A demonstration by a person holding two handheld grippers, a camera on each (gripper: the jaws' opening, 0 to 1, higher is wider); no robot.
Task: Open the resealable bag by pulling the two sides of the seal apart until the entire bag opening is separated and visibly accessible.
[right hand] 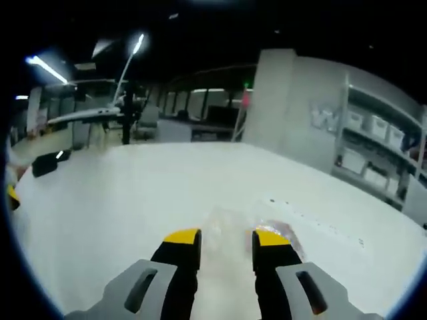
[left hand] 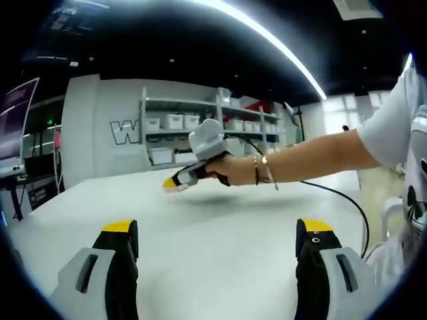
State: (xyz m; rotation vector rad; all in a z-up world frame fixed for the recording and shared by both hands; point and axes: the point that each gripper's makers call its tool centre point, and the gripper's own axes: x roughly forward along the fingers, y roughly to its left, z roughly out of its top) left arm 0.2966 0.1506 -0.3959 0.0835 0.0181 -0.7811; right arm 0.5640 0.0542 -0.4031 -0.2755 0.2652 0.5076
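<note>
A clear resealable bag (right hand: 248, 228) with something brownish inside lies flat on the white table (right hand: 133, 200). My right gripper (right hand: 227, 239) hangs low over its near end, jaws a narrow gap apart, with clear film showing in the gap. I cannot tell whether the pads touch it. In the left gripper view, a person's hand holds the right gripper (left hand: 179, 181) with its tips down at the table, out in the middle. My left gripper (left hand: 217, 230) stands open and wide above bare table, holding nothing, well short of the bag.
A cable (left hand: 340, 197) trails from the right gripper across the table toward the person's body at the right. Shelves with white bins (left hand: 193, 127) stand behind the table's far edge. A dark small object (right hand: 48, 162) sits at the table's left side.
</note>
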